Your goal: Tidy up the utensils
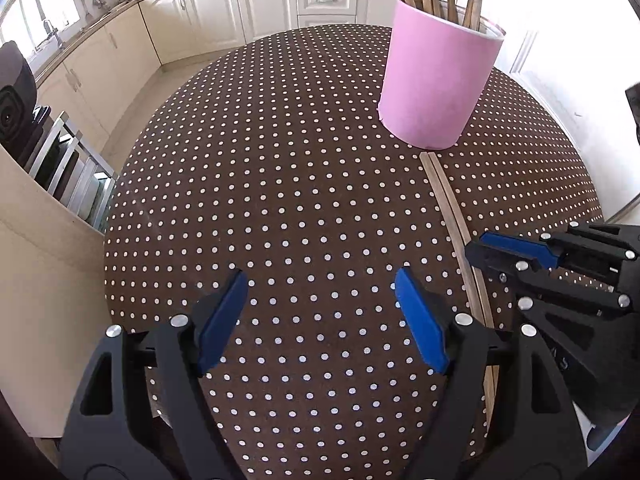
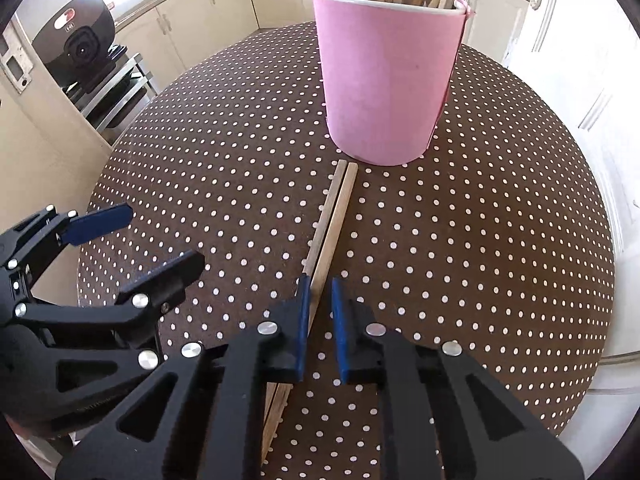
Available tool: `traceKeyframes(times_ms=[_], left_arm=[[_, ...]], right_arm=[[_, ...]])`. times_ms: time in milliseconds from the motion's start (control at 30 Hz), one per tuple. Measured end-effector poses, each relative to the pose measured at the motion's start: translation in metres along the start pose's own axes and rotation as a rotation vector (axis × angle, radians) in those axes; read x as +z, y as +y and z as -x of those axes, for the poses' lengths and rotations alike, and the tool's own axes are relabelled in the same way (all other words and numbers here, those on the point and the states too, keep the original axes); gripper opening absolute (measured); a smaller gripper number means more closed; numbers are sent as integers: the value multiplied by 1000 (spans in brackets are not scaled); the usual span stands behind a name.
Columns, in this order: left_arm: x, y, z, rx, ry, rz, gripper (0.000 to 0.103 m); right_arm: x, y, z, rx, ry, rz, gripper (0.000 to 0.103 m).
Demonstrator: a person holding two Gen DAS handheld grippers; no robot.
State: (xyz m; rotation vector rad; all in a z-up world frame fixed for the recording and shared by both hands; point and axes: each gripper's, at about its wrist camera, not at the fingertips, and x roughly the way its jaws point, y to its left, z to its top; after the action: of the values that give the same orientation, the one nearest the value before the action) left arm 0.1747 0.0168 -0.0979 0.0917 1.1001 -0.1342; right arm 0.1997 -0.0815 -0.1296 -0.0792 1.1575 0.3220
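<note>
A pair of wooden chopsticks (image 2: 335,216) lies side by side on the dotted tablecloth (image 2: 460,240), pointing at a pink holder (image 2: 384,76) that holds several wooden utensils. My right gripper (image 2: 319,284) hovers over the near part of the chopsticks with its jaws narrowly apart, nothing clamped between them. My left gripper (image 1: 320,276) is wide open and empty, left of the chopsticks (image 1: 450,208). The pink holder (image 1: 436,80) stands at the far right in the left wrist view. The right gripper (image 1: 486,256) also shows there, at the chopsticks.
The round table has a brown cloth with white dots (image 1: 280,160). A rack with trays (image 1: 72,172) and a black appliance (image 2: 80,40) stand to the left. Cream kitchen cabinets (image 1: 240,0) run behind.
</note>
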Motion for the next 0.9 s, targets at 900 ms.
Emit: traceKeyframes(times_ms=[900], left_arm=[[-13, 2, 2, -42, 39, 32, 75]], right_arm=[[-3, 1, -3, 10, 59, -10, 6]])
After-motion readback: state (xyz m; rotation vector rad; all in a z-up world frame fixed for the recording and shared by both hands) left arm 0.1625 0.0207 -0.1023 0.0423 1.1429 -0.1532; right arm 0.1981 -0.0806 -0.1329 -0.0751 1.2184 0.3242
